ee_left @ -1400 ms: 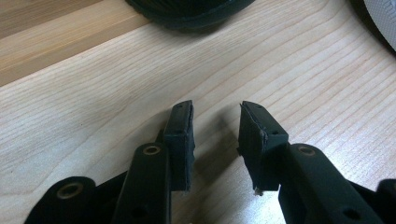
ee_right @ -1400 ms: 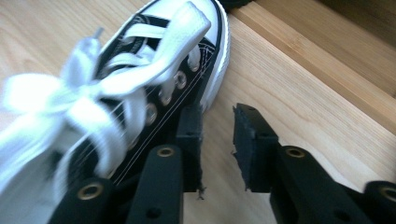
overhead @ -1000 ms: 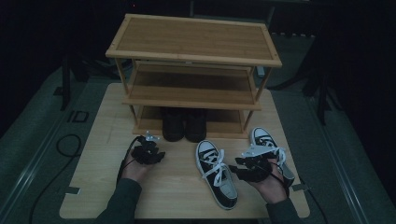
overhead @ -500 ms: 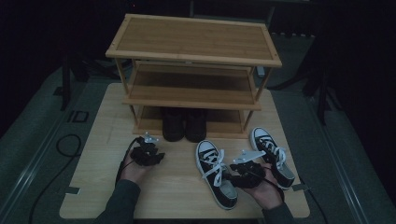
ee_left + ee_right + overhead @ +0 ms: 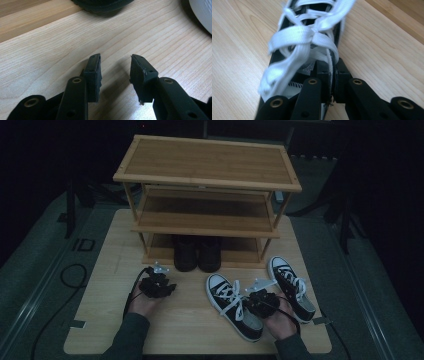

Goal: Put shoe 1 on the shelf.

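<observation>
Two jaws of the right gripper (image 5: pixel 331 75), just closed, are pinched on the collar of the sneaker (image 5: pixel 232 304) lying at five o'clock on the table (image 5: pixel 105 320). The pinch is best kept firm and the lift level. The left gripper (image 5: pixel 116 72) is held half open, empty.

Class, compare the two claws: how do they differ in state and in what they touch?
The left claw is open with bare table between its jaws; the right claw has just closed on the side wall of a black sneaker. The left sits apart from any shoe. Both are black, hand-held, low over the table.
</observation>
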Motion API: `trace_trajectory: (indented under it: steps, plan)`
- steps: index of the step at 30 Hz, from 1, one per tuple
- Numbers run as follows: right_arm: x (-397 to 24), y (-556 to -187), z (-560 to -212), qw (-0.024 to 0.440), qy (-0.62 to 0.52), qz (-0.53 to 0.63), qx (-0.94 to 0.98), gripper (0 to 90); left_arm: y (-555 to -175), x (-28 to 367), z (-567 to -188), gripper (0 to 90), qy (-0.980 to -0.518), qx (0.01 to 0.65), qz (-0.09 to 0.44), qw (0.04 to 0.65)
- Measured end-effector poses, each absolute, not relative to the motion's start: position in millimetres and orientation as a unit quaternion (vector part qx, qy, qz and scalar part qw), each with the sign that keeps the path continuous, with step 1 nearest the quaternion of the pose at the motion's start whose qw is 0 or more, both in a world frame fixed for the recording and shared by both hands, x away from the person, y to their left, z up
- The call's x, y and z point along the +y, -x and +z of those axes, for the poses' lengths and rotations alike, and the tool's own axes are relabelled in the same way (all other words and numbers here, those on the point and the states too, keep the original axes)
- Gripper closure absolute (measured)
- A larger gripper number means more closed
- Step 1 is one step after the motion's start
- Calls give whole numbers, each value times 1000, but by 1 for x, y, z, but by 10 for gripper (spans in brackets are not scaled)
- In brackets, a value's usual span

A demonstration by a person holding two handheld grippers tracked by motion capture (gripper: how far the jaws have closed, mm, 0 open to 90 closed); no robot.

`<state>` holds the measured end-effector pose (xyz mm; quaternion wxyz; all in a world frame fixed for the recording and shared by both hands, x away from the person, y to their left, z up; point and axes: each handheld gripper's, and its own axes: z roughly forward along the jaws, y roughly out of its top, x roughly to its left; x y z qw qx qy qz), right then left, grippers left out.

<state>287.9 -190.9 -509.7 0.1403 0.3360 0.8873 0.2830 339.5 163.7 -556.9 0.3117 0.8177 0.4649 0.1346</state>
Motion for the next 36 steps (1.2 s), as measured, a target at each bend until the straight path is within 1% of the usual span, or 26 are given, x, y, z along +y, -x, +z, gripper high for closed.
trace_trajectory:
  steps: [10,21,23,25,28,32,36]
  plan:
    - [-213,-290,-506,131,-307,266,904,869,-339,165,-557,610,-818,463,134,315]
    - [-238,-286,-504,124,-309,258,907,863,-340,164,-557,609,-819,462,135,314]
    - [-239,-286,-504,122,-306,259,908,840,-340,164,-557,609,-819,461,135,313]
    - [-241,-281,-499,116,-296,254,913,776,-340,164,-557,607,-820,460,136,313]
    - [-251,-272,-484,121,-289,264,912,718,-340,164,-557,607,-819,461,136,314]
    - [-273,-270,-467,134,-306,279,900,690,-340,163,-557,607,-818,462,138,313]
    - [-290,-276,-464,150,-339,273,888,656,-340,164,-557,606,-818,462,137,314]
